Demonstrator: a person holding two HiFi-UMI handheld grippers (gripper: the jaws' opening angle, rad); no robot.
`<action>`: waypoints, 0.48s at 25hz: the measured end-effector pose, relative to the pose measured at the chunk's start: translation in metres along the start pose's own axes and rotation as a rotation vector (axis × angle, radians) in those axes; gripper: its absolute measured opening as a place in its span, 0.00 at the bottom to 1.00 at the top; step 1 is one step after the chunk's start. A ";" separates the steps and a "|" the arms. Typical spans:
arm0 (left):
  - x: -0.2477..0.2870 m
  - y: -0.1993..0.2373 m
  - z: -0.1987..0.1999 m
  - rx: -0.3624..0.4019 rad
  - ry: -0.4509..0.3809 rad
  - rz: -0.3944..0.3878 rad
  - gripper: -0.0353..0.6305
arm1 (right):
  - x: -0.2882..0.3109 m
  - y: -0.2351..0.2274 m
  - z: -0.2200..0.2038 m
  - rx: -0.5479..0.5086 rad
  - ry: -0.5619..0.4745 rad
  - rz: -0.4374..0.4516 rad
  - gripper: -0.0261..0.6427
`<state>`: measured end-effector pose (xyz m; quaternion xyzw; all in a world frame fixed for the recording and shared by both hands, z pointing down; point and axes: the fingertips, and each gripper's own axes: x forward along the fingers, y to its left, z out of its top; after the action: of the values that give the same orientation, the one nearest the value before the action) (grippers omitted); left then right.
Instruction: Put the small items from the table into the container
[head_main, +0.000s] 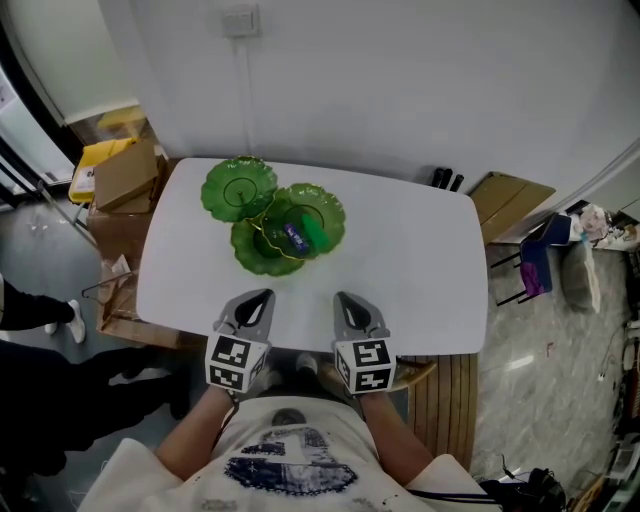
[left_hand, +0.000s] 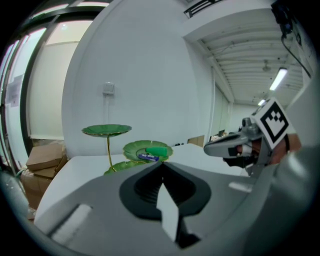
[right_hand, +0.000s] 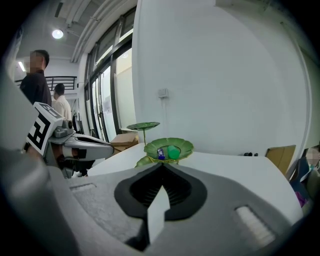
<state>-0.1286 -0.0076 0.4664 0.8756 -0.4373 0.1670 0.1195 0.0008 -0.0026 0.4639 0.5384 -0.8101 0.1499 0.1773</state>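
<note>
A white table with rounded corners (head_main: 420, 260) carries a green stand of 3 leaf-shaped dishes on thin gold wire stems (head_main: 325, 200), set toward the table's far left. In the left gripper view the dishes sit at 3 heights: the tallest (left_hand: 107, 130) on a long stem at the left, a middle one (left_hand: 135, 148) beside it and the lowest (left_hand: 117, 167) close to the tabletop.

The 2 small items both lie in the middle dish. A small blue and purple cylinder-like item (head_main: 296, 238) lies flat. In the head view its long axis slants from far left to near right. A green rounded block (head_main: 315, 232) lies just beside it on the right, its long axis about parallel to the blue one. In the left gripper view both show their long sides, lying across the picture. In the right gripper view the blue item (right_hand: 160, 153) and the green block (right_hand: 173, 152) look short, seen more nearly end-on.

The left gripper (head_main: 255, 300) and the right gripper (head_main: 348, 300) hover over the table's near edge, side by side and well apart from the stand, both pointing toward it. Each has its jaws brought fully together with nothing between them, as each gripper's own view shows.

Brown cardboard boxes (head_main: 125, 175) stand beyond the table's left end. A white switch plate (head_main: 240, 20) is on the wall behind. 2 people (right_hand: 37, 82) stand in the background of the right gripper view.
</note>
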 end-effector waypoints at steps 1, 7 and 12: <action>0.000 0.000 0.000 0.003 0.001 0.004 0.04 | 0.000 0.000 0.000 0.001 0.000 0.000 0.04; -0.001 0.001 0.007 0.000 -0.023 0.007 0.04 | 0.000 -0.002 -0.001 0.013 -0.002 0.003 0.04; 0.003 0.000 0.006 0.006 -0.017 0.004 0.04 | 0.002 -0.005 -0.003 0.018 0.001 0.004 0.04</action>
<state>-0.1257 -0.0121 0.4624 0.8765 -0.4393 0.1612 0.1131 0.0056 -0.0048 0.4674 0.5383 -0.8096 0.1579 0.1728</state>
